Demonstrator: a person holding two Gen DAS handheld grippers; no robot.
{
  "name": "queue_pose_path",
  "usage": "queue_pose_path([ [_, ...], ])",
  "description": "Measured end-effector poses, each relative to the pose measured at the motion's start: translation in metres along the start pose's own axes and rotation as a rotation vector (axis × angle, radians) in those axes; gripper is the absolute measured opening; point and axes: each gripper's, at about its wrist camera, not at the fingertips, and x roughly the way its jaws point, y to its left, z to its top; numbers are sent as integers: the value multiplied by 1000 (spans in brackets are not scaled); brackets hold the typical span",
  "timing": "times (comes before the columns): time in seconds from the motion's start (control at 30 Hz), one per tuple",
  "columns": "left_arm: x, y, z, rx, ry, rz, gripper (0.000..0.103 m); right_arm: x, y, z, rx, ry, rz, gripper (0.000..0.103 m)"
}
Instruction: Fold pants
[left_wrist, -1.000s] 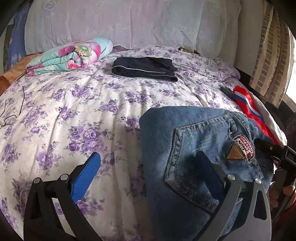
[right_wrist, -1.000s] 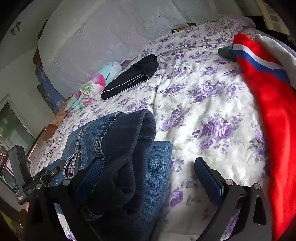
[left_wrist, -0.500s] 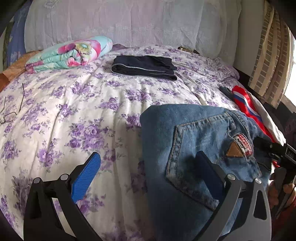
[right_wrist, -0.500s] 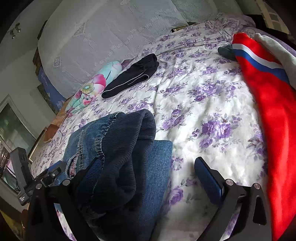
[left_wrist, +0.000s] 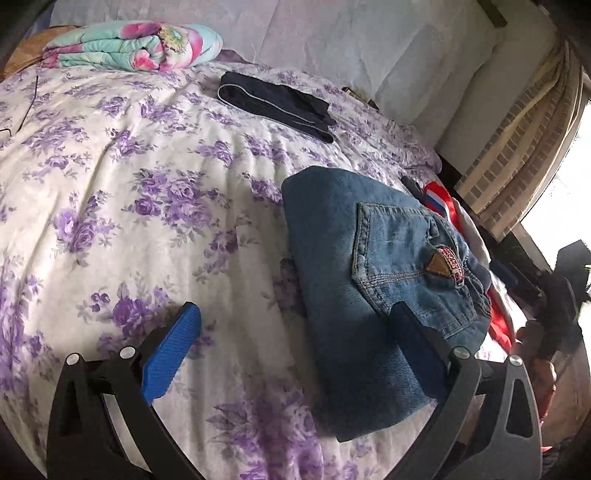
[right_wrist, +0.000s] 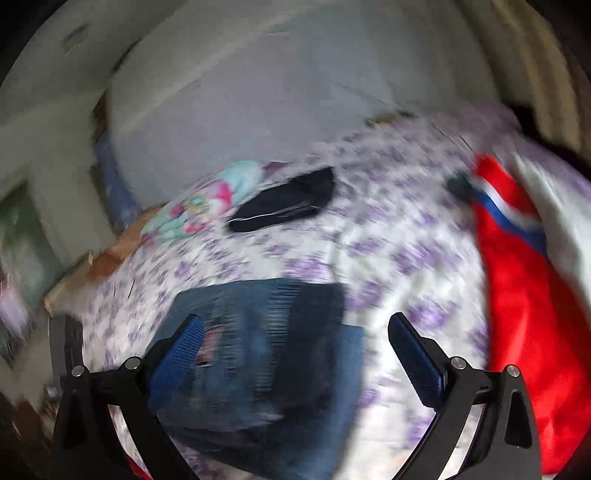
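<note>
The folded jeans (left_wrist: 373, 291) are seen lying on the bed (left_wrist: 147, 206). The left hand-held gripper (left_wrist: 291, 328) is spread wide, its right finger touching them. The right hand-held gripper (right_wrist: 295, 339) is spread wide too, just above them.

You have the folded jeans (left_wrist: 373, 273) in heavy matt blue denim, coarse twill grain, tan topstitching round the pocket, a small leather-look tab beside a woven red label; your bedspread (left_wrist: 140, 177) under them is soft matt cloth, cream with purple printed roses, lightly creased; far off, the dark folded garment (left_wrist: 273, 105) looks smooth knit with pale piping; your left gripper (left_wrist: 295, 350) shows matt black plastic arms, ribbed blue pads, bright metal rivets; right-wrist view too blurred for texture.
</note>
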Motion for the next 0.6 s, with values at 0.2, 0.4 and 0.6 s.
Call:
queue_pose_path([
  [0.2,-7,-1,7,-11,33,28,99,27,74,7,-283,30,-17,100],
  [0.4,-6,-3,1,18,36,41,99,91,96,-22,-458,192,-71,100],
  [0.6,6,6,12,3,58,-20,99,83,93,-17,-445,182,-36,100],
])
